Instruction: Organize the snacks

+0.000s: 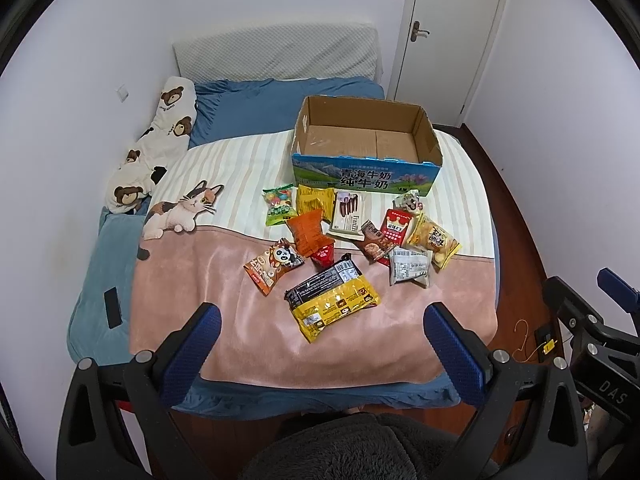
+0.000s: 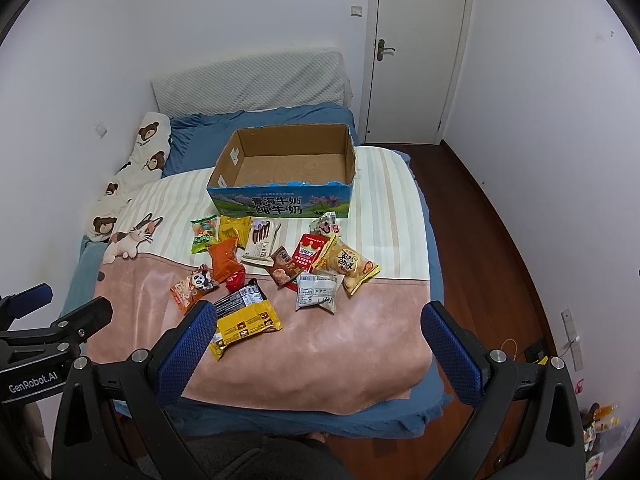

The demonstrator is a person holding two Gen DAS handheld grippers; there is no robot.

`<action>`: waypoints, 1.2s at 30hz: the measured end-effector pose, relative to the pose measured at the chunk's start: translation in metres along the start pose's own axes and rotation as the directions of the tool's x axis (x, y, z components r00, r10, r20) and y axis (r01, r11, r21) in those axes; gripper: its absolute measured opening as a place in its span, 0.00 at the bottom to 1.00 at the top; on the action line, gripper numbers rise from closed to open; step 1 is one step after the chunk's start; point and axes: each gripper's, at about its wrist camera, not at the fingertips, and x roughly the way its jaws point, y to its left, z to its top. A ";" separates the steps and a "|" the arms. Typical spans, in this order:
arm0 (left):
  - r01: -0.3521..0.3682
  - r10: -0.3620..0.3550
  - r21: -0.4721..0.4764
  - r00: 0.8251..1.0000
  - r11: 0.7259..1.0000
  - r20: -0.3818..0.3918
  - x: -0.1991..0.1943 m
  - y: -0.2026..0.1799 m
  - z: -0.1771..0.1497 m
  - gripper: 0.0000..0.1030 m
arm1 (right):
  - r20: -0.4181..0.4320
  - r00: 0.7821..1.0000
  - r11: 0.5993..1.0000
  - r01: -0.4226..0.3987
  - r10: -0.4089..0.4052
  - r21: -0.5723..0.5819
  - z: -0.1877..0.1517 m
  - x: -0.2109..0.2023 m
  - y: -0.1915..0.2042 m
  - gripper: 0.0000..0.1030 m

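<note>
Both the left gripper and the right gripper hovered over the bed's near edge, jaws wide apart and empty. The snack packets lay scattered mid-bed, just near of the open cardboard box.

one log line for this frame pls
stage: start | left tool: open, free | right tool: open, free | snacks: loose on bed | box: empty
</note>
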 end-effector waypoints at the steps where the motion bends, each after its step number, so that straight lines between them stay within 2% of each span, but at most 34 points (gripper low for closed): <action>1: 0.000 0.000 0.000 1.000 1.000 0.000 0.000 0.000 0.000 1.00 | 0.001 1.000 1.000 0.001 -0.001 -0.001 0.000 0.000 0.000 1.00; 29: -0.001 0.001 0.002 1.000 1.000 0.007 -0.001 -0.001 -0.003 1.00 | -0.018 1.000 1.000 -0.023 0.023 0.021 0.000 0.008 -0.008 1.00; 32: -0.033 0.033 0.017 0.999 0.999 -0.005 0.016 -0.001 -0.001 1.00 | -0.047 0.998 0.998 -0.035 0.037 0.048 -0.003 0.030 -0.012 1.00; 36: -0.073 0.085 0.130 0.993 0.989 -0.084 0.072 -0.006 -0.001 1.00 | -0.121 0.990 0.995 -0.059 0.069 0.083 -0.010 0.086 -0.016 1.00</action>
